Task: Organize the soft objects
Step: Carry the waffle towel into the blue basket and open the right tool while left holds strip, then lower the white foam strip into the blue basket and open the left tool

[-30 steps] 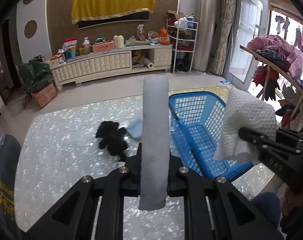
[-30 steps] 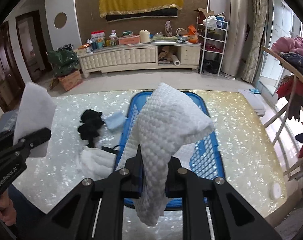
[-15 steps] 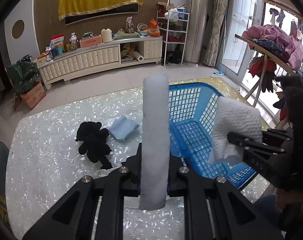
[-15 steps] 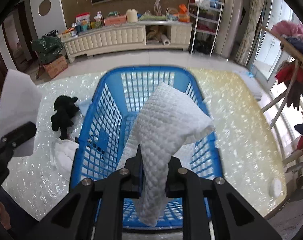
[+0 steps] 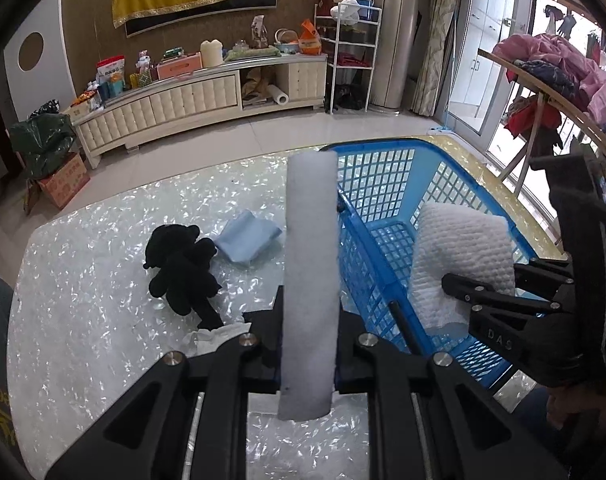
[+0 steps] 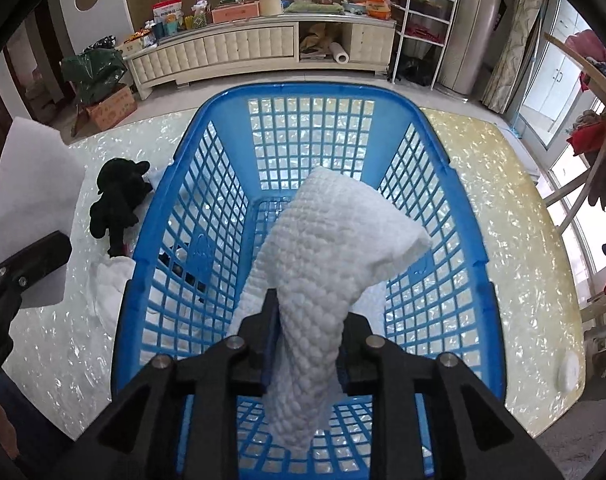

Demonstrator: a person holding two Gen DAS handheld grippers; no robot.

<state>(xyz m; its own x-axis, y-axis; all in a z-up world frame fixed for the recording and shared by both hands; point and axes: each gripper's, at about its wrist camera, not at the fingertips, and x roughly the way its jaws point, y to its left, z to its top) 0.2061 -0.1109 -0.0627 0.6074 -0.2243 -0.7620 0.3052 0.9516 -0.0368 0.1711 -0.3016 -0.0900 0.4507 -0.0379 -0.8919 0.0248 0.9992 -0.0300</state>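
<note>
My right gripper [image 6: 307, 344] hangs over the inside of the blue mesh basket [image 6: 303, 90]. A white quilted cloth [image 6: 335, 240] stands between its jaws, which are opening; the pads still touch the cloth. In the left wrist view that right gripper [image 5: 475, 296] and the quilted cloth [image 5: 463, 248] sit low in the basket [image 5: 367, 148]. My left gripper [image 5: 309, 344] is shut on a flat white sheet [image 5: 311, 260], left of the basket. On the table lie a black plush toy [image 5: 181, 268], a light blue cloth [image 5: 247, 236] and a crumpled white cloth [image 5: 211, 336].
The pearly table [image 5: 83, 320] ends near a tiled floor with a long cream cabinet [image 5: 183, 100] behind. A drying rack full of clothes [image 5: 563, 68] stands to the right. A small white disc [image 6: 567, 372] lies near the table's right edge.
The right gripper sank with the quilted cloth from above the basket down into it, and its jaws now stand a little wider. The left gripper moved lower, toward the table, still holding the sheet.
</note>
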